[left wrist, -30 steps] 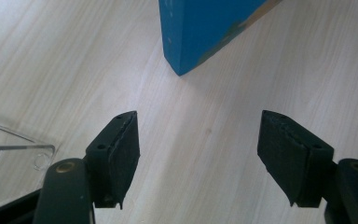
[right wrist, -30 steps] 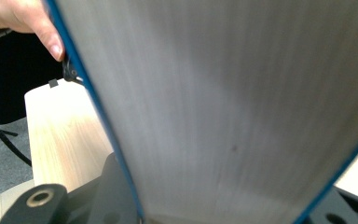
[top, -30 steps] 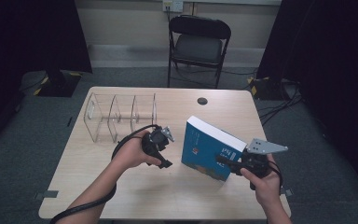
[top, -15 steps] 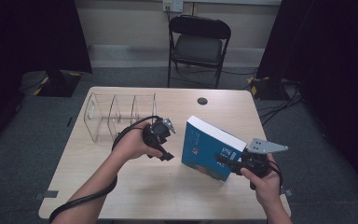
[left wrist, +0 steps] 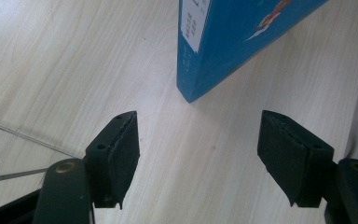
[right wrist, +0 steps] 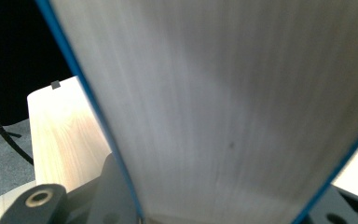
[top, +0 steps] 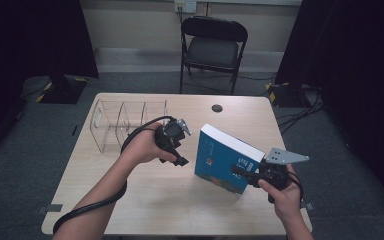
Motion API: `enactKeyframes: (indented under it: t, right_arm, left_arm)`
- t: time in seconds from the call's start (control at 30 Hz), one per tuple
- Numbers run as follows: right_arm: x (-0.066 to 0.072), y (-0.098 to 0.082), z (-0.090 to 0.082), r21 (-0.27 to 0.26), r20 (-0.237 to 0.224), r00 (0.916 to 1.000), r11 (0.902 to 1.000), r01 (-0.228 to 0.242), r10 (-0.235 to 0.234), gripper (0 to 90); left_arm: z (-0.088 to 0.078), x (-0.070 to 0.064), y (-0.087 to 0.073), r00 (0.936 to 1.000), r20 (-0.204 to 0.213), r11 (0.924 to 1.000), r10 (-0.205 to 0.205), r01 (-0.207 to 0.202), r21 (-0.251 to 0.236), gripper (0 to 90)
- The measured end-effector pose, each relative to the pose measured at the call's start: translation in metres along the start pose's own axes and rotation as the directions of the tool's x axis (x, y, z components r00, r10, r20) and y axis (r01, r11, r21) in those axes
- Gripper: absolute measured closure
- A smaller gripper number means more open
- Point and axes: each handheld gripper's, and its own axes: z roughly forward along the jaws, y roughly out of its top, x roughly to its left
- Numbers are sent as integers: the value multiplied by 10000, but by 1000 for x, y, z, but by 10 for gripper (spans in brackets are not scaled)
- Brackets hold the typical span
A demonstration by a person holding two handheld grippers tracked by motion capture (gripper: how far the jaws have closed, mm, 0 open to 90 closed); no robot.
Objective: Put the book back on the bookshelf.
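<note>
Blue-covered book is held upright and tilted on the wooden table, near its right half, with one lower corner resting on the tabletop. It is pinched at its lower right edge by the right gripper, whose jaws are pressed against the two covers; in the right gripper view the pale page block is seen between the blue cover edges, with the jaws on either side at the bottom. The left gripper is held just left of the book, apart from it, above the table's middle. Its jaws are spread wide with nothing between them, and in the left gripper view the book's lower corner is seen beyond them, touching the wood. A clear plastic divider rack is placed on the table's far left part, behind the left hand. A black folding chair is set beyond the table's far edge.
</note>
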Motion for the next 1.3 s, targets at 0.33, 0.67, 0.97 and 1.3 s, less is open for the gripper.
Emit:
enactKeyframes:
  t: [0.33,0.67,0.97,1.3]
  right_arm:
    - [1,-1,0,-42,20,10000,10000,-53,53,595]
    - [1,-2,0,-99,-5,10000,9999,-41,41,595]
    - [0,-1,0,-55,-37,10000,10000,-25,25,594]
    - [0,-1,0,-40,-64,10000,10000,6,-6,594]
  left_arm:
    - [-1,-1,12,9998,170,9999,105,-103,-85,294]
    - [-12,-5,32,9986,62,9986,526,-525,-62,290]
    - [-14,-8,48,9954,58,9949,952,-949,-352,277]
    - [-12,-10,69,9879,-165,9862,1543,-1551,-583,272]
